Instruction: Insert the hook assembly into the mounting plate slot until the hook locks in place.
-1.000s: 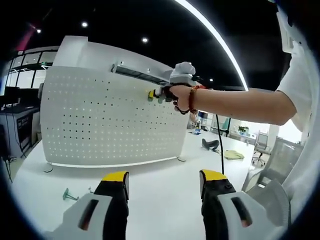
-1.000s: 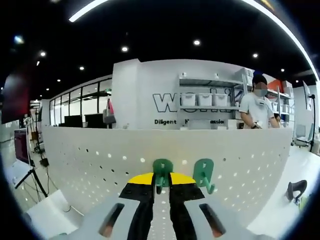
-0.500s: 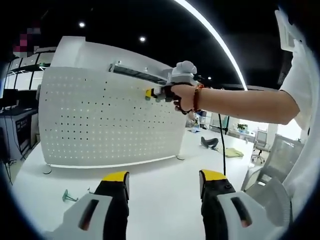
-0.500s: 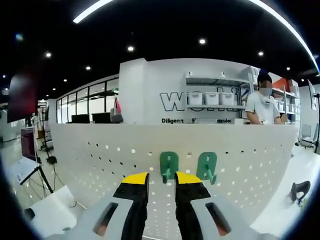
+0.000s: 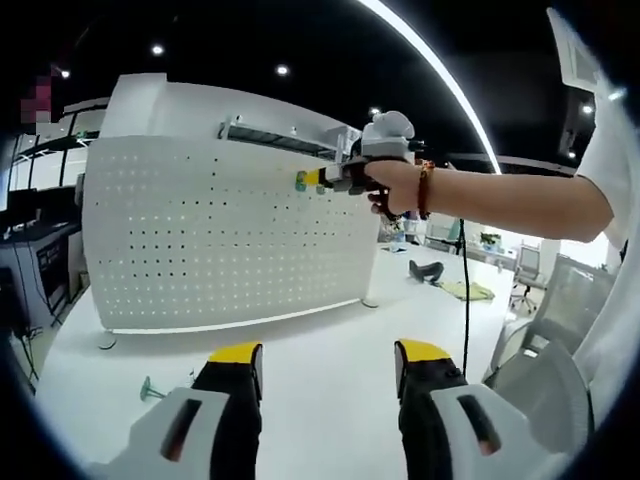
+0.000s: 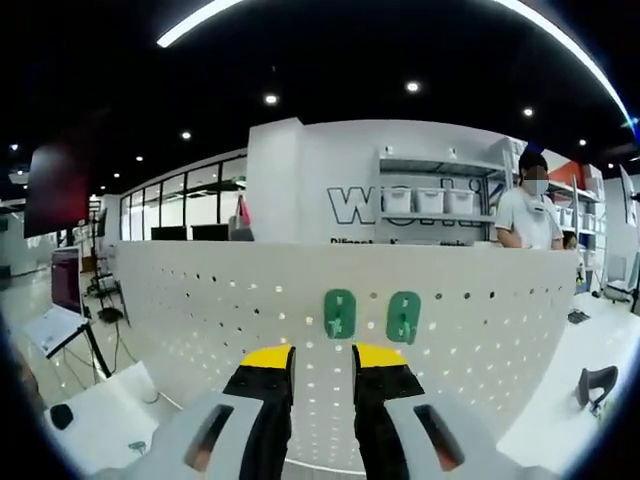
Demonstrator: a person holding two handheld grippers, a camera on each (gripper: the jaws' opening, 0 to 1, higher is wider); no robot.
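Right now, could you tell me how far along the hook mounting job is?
Two green hooks sit side by side on the white pegboard, so insertion looks done; whether they are locked cannot be told. The right hand-held gripper is open and holds nothing, just short of the hooks. The left hand-held gripper is open over the white table, where a third green hook lies, possibly next.

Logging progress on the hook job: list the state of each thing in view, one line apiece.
White perforated mounting board: upright on the table.
Left green plastic hook: hung on the board, released.
Right green plastic hook: hung beside it.
Spare green hook: lying on the white table.
Right gripper: open, clear of the hooks.
Left gripper: open, empty.
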